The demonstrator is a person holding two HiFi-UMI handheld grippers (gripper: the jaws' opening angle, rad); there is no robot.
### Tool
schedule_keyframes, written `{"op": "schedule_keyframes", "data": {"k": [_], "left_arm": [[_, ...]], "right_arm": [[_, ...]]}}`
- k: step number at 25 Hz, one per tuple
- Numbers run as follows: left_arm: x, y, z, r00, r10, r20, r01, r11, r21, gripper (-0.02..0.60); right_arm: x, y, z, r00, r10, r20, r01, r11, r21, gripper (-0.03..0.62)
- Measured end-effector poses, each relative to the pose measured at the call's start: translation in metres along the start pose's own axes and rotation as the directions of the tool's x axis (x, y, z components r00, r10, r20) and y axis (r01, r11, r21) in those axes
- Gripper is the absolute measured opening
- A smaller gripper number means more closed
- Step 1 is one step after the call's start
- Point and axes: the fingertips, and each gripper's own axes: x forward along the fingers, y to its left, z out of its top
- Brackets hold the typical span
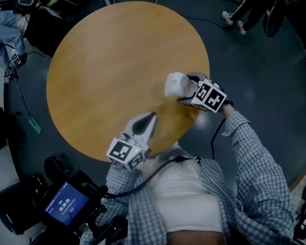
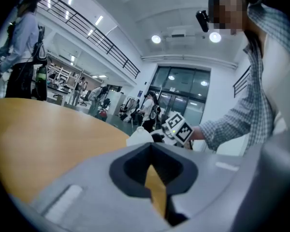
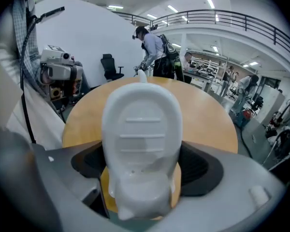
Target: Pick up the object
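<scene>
The object is a white moulded plastic piece (image 1: 175,84) with a rounded ribbed top; it is over the right side of the round wooden table (image 1: 107,60). My right gripper (image 1: 189,90) is shut on it, and in the right gripper view the piece (image 3: 141,144) fills the space between the jaws. My left gripper (image 1: 149,119) is shut with nothing in it, over the table's near edge, its tips pointing toward the object. In the left gripper view the white piece (image 2: 140,136) shows ahead, beside the right gripper's marker cube (image 2: 178,127).
A camera rig with a lit screen (image 1: 66,204) stands on the floor at lower left. People stand past the table at the upper left (image 1: 5,27) and upper right (image 1: 247,6). Cables lie on the dark floor (image 1: 260,70).
</scene>
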Motion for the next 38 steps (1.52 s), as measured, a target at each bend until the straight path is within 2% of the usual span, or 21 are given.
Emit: {"op": "schedule_keyframes", "data": {"k": [5, 9, 14, 16, 18, 21, 24, 27, 30, 38], "left_arm": [[0.015, -0.005, 0.01, 0.998, -0.06, 0.021, 0.059, 0.997, 0.048, -0.002], [0.022, -0.011, 0.011, 0.997, -0.081, 0.016, 0.08, 0.995, 0.061, -0.002], [0.029, -0.018, 0.011, 0.995, -0.103, 0.005, 0.102, 0.992, 0.071, -0.002], [0.028, -0.018, 0.01, 0.994, -0.106, 0.004, 0.106, 0.992, 0.072, -0.002], [0.027, -0.018, 0.01, 0.994, -0.109, 0.002, 0.108, 0.991, 0.073, -0.002], [0.025, -0.021, 0.009, 0.994, -0.113, -0.001, 0.113, 0.991, 0.075, -0.002], [0.024, -0.02, 0.008, 0.994, -0.113, -0.004, 0.113, 0.991, 0.076, -0.002], [0.024, -0.019, 0.007, 0.994, -0.11, -0.006, 0.11, 0.991, 0.075, -0.002], [0.025, -0.017, 0.007, 0.994, -0.106, -0.007, 0.107, 0.991, 0.075, -0.002], [0.027, -0.018, 0.008, 0.994, -0.104, -0.013, 0.105, 0.992, 0.077, -0.002]], "right_arm": [[-0.029, -0.002, 0.011, 0.991, -0.083, 0.103, 0.081, 0.996, 0.02, 0.448], [-0.051, 0.005, 0.019, 0.976, -0.123, 0.18, 0.116, 0.992, 0.047, 0.448], [-0.077, 0.006, 0.028, 0.935, -0.191, 0.299, 0.133, 0.97, 0.204, 0.448], [-0.083, 0.007, 0.032, 0.904, -0.215, 0.369, 0.099, 0.946, 0.309, 0.448], [-0.089, 0.009, 0.037, 0.863, -0.242, 0.444, 0.038, 0.906, 0.421, 0.448], [-0.101, 0.01, 0.043, 0.775, -0.303, 0.555, -0.091, 0.815, 0.573, 0.448], [-0.109, 0.006, 0.046, 0.689, -0.37, 0.624, -0.204, 0.727, 0.656, 0.448], [-0.111, 0.005, 0.046, 0.64, -0.411, 0.649, -0.264, 0.676, 0.688, 0.448], [-0.112, 0.004, 0.047, 0.623, -0.429, 0.654, -0.282, 0.656, 0.7, 0.448], [-0.112, 0.004, 0.048, 0.628, -0.42, 0.656, -0.28, 0.664, 0.693, 0.449]]}}
